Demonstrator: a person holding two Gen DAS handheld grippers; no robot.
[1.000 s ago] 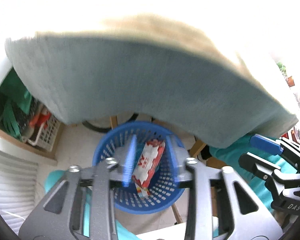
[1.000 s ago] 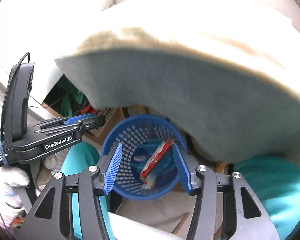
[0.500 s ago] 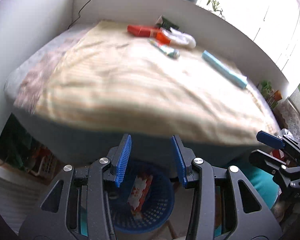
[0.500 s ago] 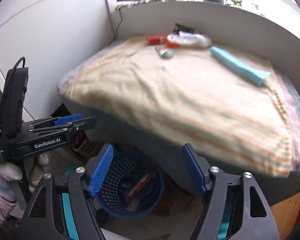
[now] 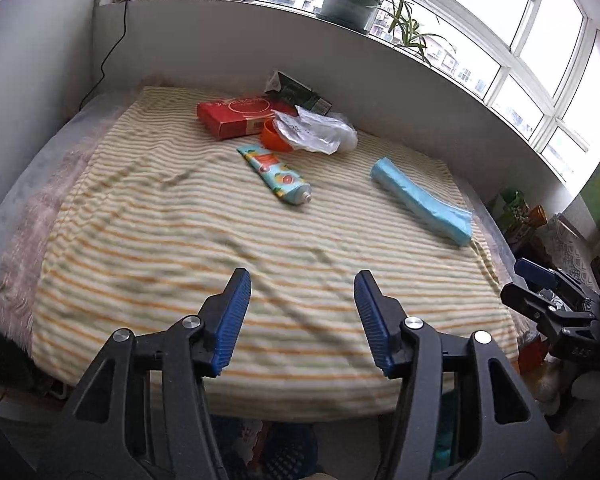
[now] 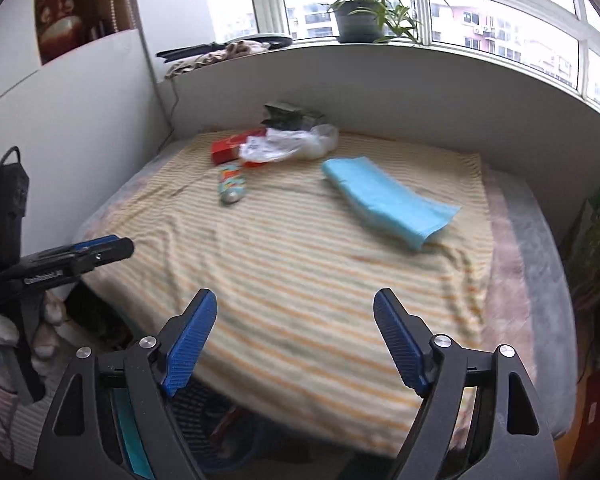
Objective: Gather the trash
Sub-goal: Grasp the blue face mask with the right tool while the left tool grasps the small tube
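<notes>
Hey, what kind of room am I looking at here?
Most likely a bedroom in a flat. A bed with a yellow-striped blanket fills the view, pushed against a white ledge below wide windows where a potted spider plant stands. Apartment blocks show outside. Wrappers and a printed squeeze tube litter the blanket.

Right gripper (image 6: pixel 296 340): foreground, jaws wide apart, have just been opening; nothing btwn blue pads (image 6: pixel 190 336).
Left gripper (image 6: pixel 96 250): at left edge, seen side-on, held by gloved hand (image 6: pixel 40 332); jaw gap not clear.
Striped blanket (image 6: pixel 300 280): covers bed, yellow/white stripes, wrinkled.
Blue pack (image 6: pixel 384 198): flat on blanket, right of centre, apart from rest.
Tube (image 6: pixel 231 184): near far-left, cap end toward camera.
Red box (image 6: pixel 230 148): behind tube, partly under clear plastic bag (image 6: pixel 288 144).
Dark packet (image 6: pixel 290 116): against back wall, behind bag.
Blue basket (image 6: pixel 204 412): below bed edge, mostly hidden by gripper.
Potted plant (image 6: pixel 360 16): on window sill.
</notes>
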